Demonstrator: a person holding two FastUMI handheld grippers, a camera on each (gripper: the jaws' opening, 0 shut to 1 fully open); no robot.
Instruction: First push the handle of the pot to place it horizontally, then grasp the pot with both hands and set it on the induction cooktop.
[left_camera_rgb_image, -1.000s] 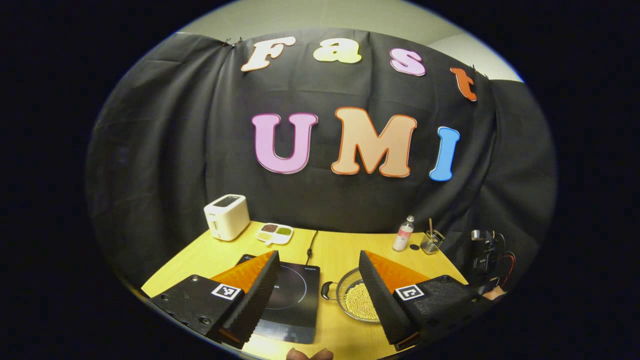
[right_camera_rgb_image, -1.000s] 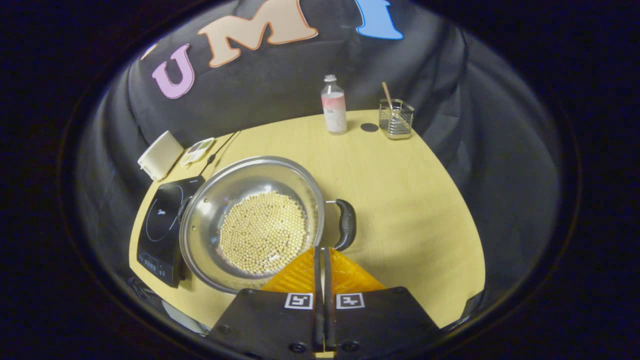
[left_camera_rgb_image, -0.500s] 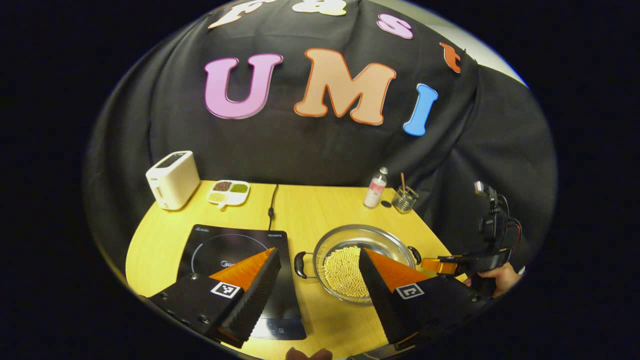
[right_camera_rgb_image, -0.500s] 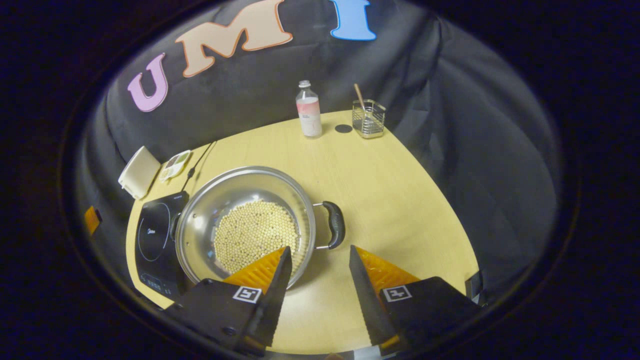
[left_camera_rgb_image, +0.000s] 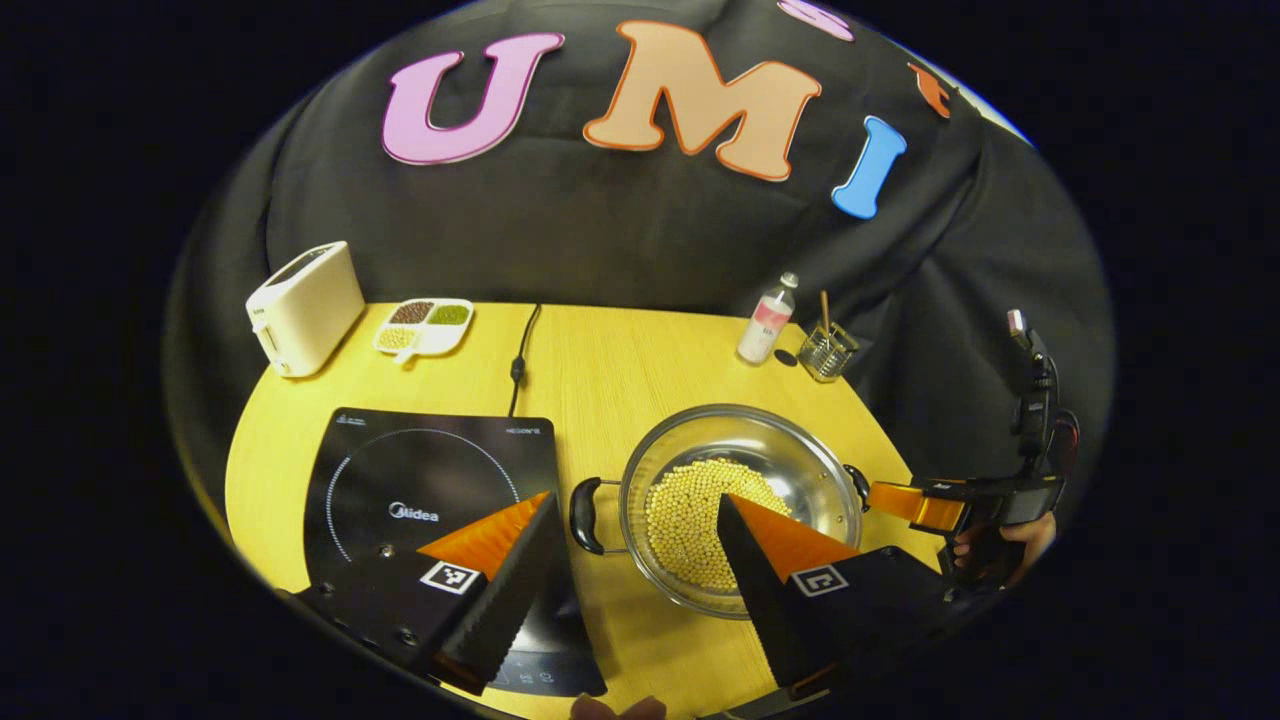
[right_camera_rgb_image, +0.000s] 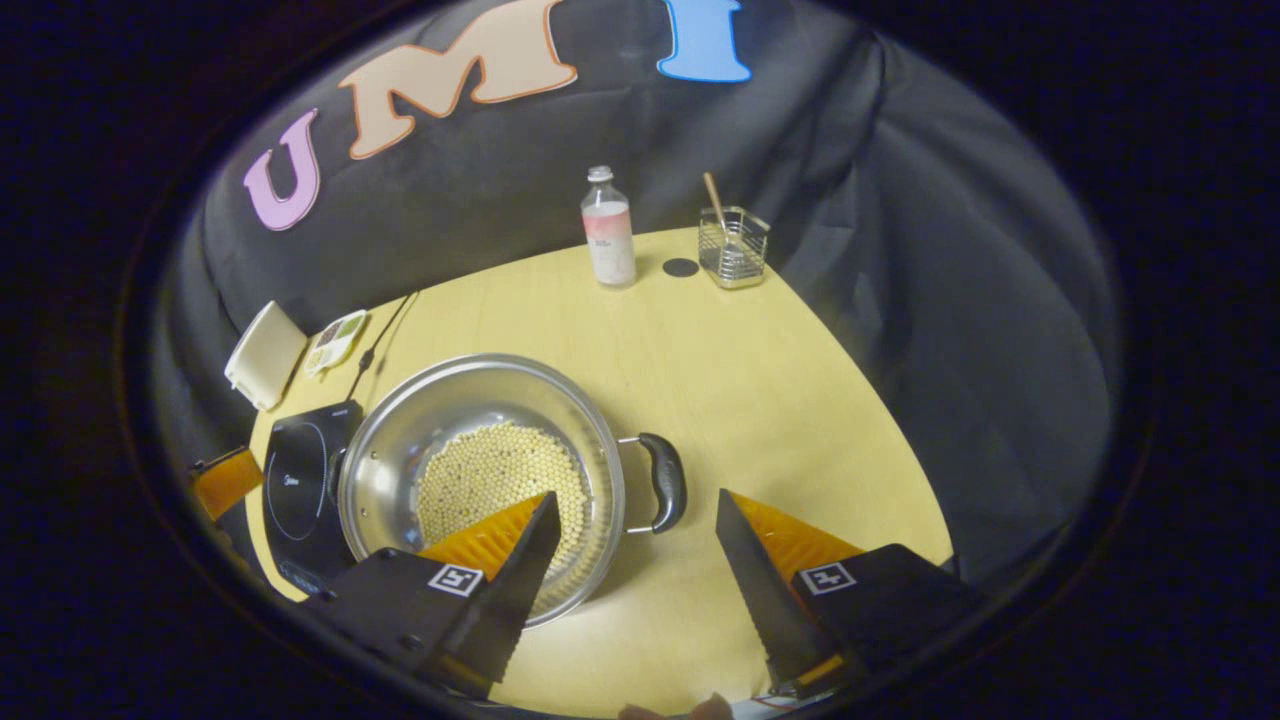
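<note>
— What sort of place is this?

— A staged kitchen corner inside a recording booth. Black cloth hangs as the back wall across the top of both views, behind a round yellow wooden table (left_camera_rgb_image: 600, 350).

— And the kitchen part?

— At the left of the left gripper view, a white toaster (left_camera_rgb_image: 303, 307) and a divided dish of grains (left_camera_rgb_image: 424, 324); lower left, an induction cooktop (left_camera_rgb_image: 430, 490) with its cord. Top centre of the right gripper view: a bottle (right_camera_rgb_image: 609, 228) and a wire utensil holder (right_camera_rgb_image: 733, 247).
</note>
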